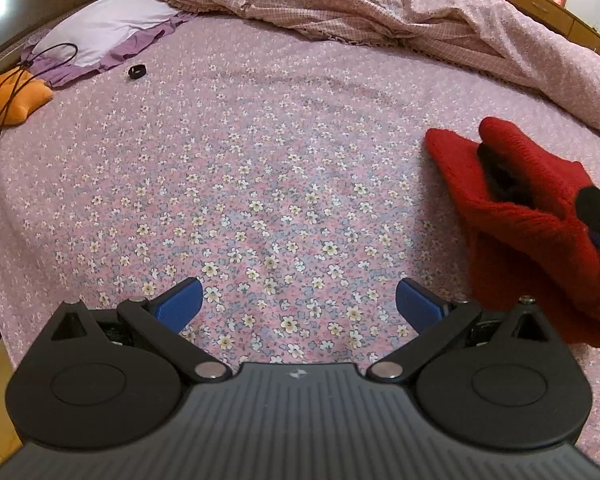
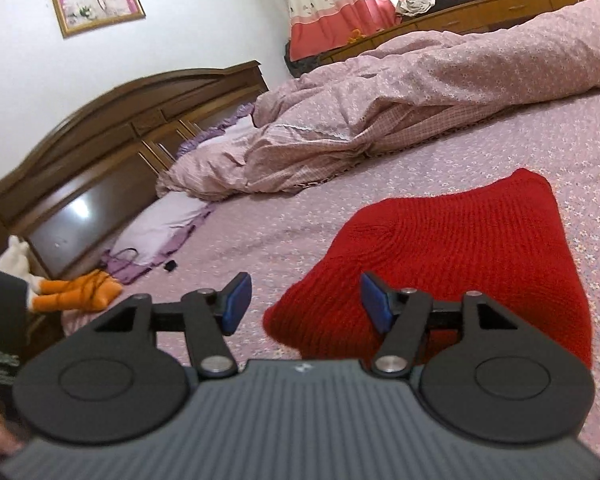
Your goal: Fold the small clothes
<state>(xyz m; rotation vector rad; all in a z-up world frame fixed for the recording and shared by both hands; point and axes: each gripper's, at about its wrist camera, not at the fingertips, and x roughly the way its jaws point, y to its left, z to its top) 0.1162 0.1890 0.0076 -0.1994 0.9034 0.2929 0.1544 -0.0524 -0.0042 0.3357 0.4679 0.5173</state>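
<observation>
Two hand-held grippers are in view over a bed (image 1: 260, 168) covered with a pink floral sheet. In the left wrist view, the left hand-held gripper (image 1: 299, 304) fills the bottom of the frame with its blue pads (image 1: 180, 302) spread wide apart, released, with only bare sheet between them. One red knitted garment (image 1: 532, 220) lies at the right edge of that frame, bunched, with a dark opening showing in its folds; a black and blue part at the far right edge overlaps it, and its identity cannot be told.

In the right wrist view, the right hand-held gripper (image 2: 304, 304) sits at the bottom centre, jaws apart and released, nothing pressed between the pads. The red garment lies flat on the sheet at centre right of the frame; its near left corner sits between and behind the fingers, and the right pad (image 2: 374, 300) overlaps the knit, contact uncertain.

A crumpled pink quilt (image 2: 380, 128) lies along the upper part of both frames. A lilac pillow (image 1: 100, 28) and an orange item (image 1: 8, 96) with a black cord sit at the upper left of the left view. A wooden headboard (image 2: 100, 148) stands at left in the right view
</observation>
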